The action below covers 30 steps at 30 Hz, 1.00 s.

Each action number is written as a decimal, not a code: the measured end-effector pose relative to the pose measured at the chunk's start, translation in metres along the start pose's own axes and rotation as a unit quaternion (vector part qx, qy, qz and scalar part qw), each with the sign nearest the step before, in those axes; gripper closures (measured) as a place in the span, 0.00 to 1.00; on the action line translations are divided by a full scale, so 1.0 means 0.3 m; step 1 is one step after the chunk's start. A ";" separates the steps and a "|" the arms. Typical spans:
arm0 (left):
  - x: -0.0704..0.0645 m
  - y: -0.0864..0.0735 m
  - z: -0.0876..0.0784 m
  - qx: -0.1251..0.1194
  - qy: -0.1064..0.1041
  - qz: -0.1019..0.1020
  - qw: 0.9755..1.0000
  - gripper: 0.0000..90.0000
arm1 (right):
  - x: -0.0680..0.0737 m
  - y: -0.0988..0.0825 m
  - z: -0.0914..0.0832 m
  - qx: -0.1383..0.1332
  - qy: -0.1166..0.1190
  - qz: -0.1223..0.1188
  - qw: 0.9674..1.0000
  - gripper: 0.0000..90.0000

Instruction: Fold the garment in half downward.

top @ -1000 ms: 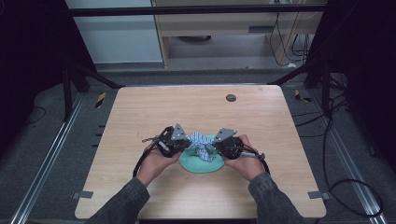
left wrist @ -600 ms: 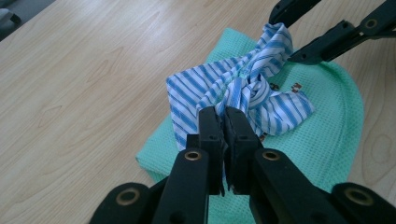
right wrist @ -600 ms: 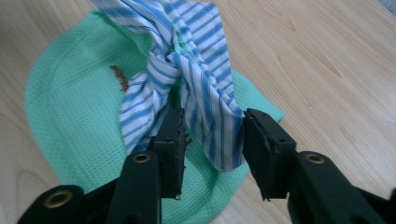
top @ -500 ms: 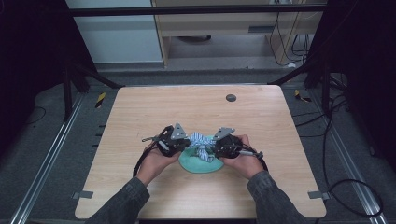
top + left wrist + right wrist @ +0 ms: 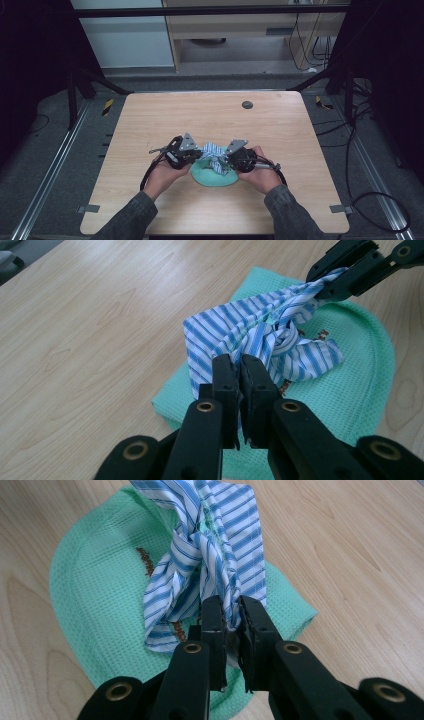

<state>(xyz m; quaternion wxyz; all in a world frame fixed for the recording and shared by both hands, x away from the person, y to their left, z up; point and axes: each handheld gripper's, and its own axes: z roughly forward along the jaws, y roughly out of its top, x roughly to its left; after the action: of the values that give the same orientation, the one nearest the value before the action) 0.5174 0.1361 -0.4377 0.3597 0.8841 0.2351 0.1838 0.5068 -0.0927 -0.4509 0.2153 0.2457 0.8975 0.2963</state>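
Striped cloth (image 5: 260, 335) bunched into a knot over the green waffle-weave cloth (image 5: 345, 390), and the brown embroidered mark on the green one peeks out at the knot's three o'clock edge, too covered to read. In the left gripper view the left gripper (image 5: 239, 371) hides the striped cloth's near end between its closed jaws, while the right gripper (image 5: 327, 284) runs off the frame at one o'clock, body unseen. From the high view both hands cover the green cloth's sides, and the small dark round thing (image 5: 247, 104) at the table's twelve o'clock edge is too small to identify.
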 end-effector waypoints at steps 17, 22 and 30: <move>-0.065 -0.110 0.021 0.015 -0.018 0.002 1.000 0.96 | 0.077 -0.058 0.009 0.006 0.009 -0.011 1.000 0.92; -0.073 -0.125 0.024 0.019 -0.023 0.002 1.000 0.97 | 0.093 -0.069 0.018 0.012 0.015 -0.020 1.000 0.93; -0.091 -0.153 0.028 0.027 -0.031 0.005 0.999 0.97 | 0.108 -0.085 0.020 0.025 0.017 -0.038 0.999 0.94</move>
<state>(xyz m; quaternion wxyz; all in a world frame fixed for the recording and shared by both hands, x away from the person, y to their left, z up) 0.4860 0.1455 -0.4807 0.3416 0.9000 0.2242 0.1520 0.4766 -0.0896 -0.4795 0.2049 0.2112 0.9168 0.2698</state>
